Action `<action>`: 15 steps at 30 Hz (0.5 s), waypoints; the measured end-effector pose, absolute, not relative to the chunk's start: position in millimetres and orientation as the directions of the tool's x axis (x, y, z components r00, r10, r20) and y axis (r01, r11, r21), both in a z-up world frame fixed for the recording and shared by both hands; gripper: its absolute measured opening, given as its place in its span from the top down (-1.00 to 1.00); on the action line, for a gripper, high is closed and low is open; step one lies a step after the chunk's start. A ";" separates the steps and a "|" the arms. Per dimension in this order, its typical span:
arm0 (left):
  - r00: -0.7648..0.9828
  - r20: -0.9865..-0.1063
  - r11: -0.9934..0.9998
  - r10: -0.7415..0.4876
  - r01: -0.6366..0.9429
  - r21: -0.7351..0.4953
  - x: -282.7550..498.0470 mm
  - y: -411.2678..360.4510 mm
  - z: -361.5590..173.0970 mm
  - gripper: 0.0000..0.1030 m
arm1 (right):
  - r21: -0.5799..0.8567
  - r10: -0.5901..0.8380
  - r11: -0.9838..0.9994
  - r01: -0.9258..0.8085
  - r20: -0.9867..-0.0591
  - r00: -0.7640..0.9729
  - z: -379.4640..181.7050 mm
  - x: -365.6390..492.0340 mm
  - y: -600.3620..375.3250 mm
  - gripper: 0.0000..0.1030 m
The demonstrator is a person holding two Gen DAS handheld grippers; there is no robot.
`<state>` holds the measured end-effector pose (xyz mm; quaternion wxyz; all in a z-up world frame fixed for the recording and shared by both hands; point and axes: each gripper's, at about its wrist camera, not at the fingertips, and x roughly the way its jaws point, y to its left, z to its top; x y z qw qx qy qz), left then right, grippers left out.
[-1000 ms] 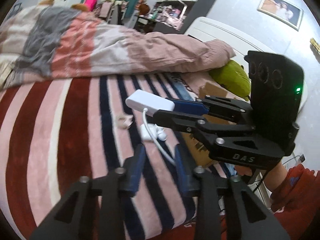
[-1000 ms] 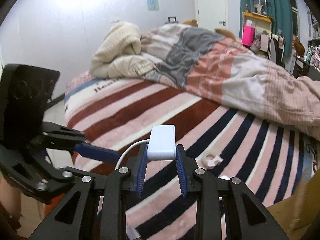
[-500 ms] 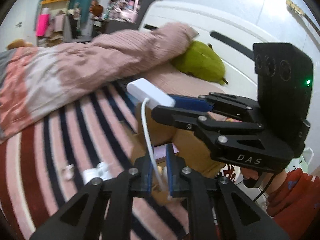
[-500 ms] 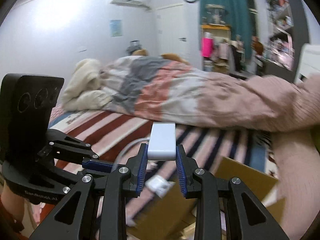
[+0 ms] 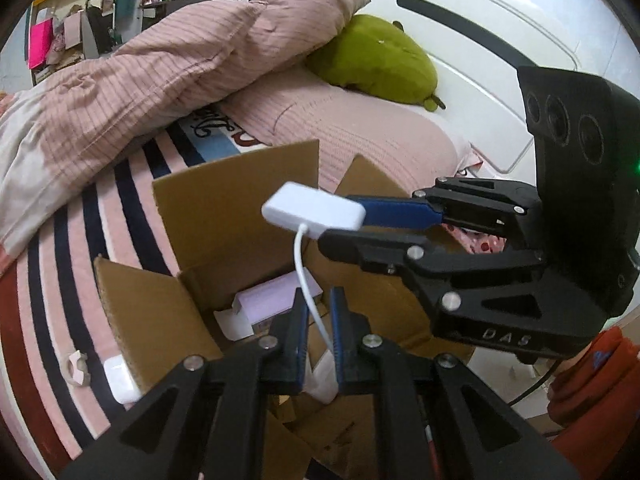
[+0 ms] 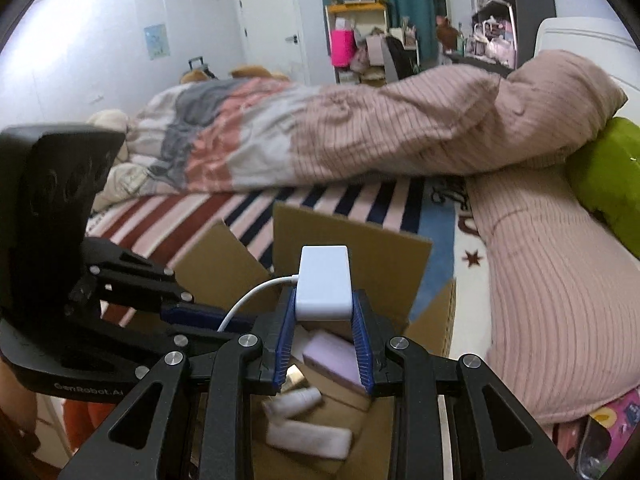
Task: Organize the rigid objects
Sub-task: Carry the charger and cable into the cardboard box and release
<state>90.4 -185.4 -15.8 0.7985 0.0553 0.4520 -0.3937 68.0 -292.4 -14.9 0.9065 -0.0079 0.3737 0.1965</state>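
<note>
My right gripper (image 6: pixel 324 334) pinches the white adapter (image 6: pixel 325 282) by its sides, holding it above the open cardboard box (image 6: pixel 352 240) on the bed, with its cable (image 5: pixel 306 280) hanging down at 6 o'clock. My left gripper (image 5: pixel 319 334) pinches that cable, with only a narrow gap between the pads. I judge this the placing step: a purple box (image 6: pixel 336 358) and white bottles (image 6: pixel 296 400) already lie inside. Next I should lower both, release the cable first, then the adapter. A white block (image 5: pixel 120 376) and a tape roll (image 5: pixel 77 366) wait on the bedspread at 8 o'clock.
</note>
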 end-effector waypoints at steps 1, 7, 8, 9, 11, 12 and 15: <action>0.288 -0.771 0.691 -0.568 0.676 -0.256 89.9 -185.1 -15.9 0.82 | 0.130 0.350 0.922 -0.365 -0.688 0.636 -16.1 69.0 -293.7 0.56; 0.360 -0.759 0.744 -0.542 0.625 -0.235 83.3 -153.7 -5.5 0.01 | 0.114 0.328 0.925 -0.362 -0.721 0.610 -20.1 65.3 -285.8 0.33; 0.375 -0.753 0.752 -0.540 0.616 -0.234 82.7 -146.3 -2.1 -0.09 | 0.113 0.330 0.924 -0.366 -0.720 0.611 -18.4 64.1 -283.7 0.30; 0.395 -0.745 0.764 -0.537 0.602 -0.232 81.0 -136.3 1.5 -0.14 | 0.111 0.331 0.922 -0.370 -0.718 0.612 -16.2 63.8 -279.9 0.30; 0.439 -0.725 0.792 -0.531 0.561 -0.240 78.0 -110.3 9.9 -0.17 | 0.104 0.334 0.920 -0.378 -0.711 0.619 -10.5 62.5 -272.3 0.30; 0.460 -0.716 0.806 -0.526 0.537 -0.247 75.6 -95.8 13.3 -0.17 | 0.101 0.339 0.917 -0.386 -0.706 0.622 -7.0 61.4 -266.4 0.30; 0.518 -0.694 0.845 -0.500 0.469 -0.258 68.0 -53.6 19.0 -0.20 | 0.109 0.375 0.900 -0.423 -0.689 0.620 1.6 60.5 -244.9 0.29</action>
